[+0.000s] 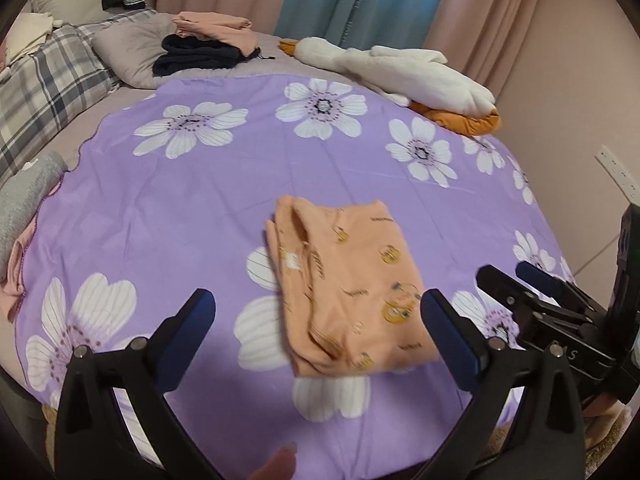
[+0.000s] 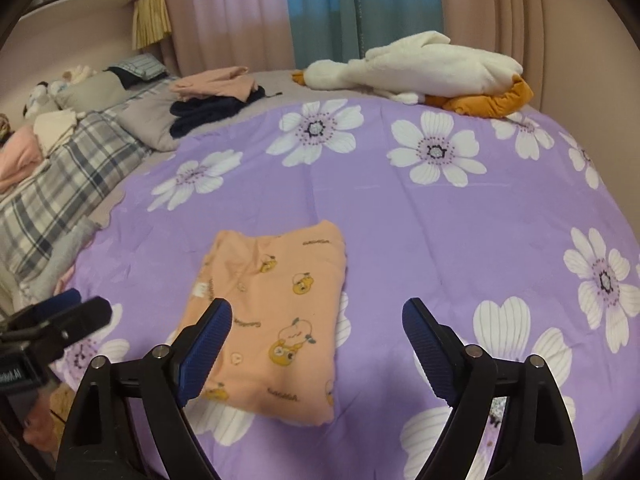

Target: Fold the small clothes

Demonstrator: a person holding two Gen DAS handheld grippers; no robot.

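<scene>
A small peach garment with cartoon prints [image 1: 352, 280] [image 2: 276, 312] lies folded into a rectangle on the purple flowered sheet [image 1: 208, 208] [image 2: 440, 240]. My left gripper [image 1: 318, 304] hangs open above its near end, nothing between the blue pads. My right gripper [image 2: 318, 312] is open too, over the garment's right edge, holding nothing. In the left wrist view the right gripper [image 1: 516, 272] shows at the right edge. The left gripper [image 2: 76, 304] appears at the left edge of the right wrist view.
A white and orange plush goose [image 1: 404, 72] [image 2: 432, 72] lies at the far side. Folded pink and dark clothes [image 1: 208, 44] [image 2: 216, 96] sit on a grey pillow. A plaid blanket [image 1: 44, 92] and grey garment [image 1: 24, 204] lie left. Curtains [image 2: 320, 12] hang behind.
</scene>
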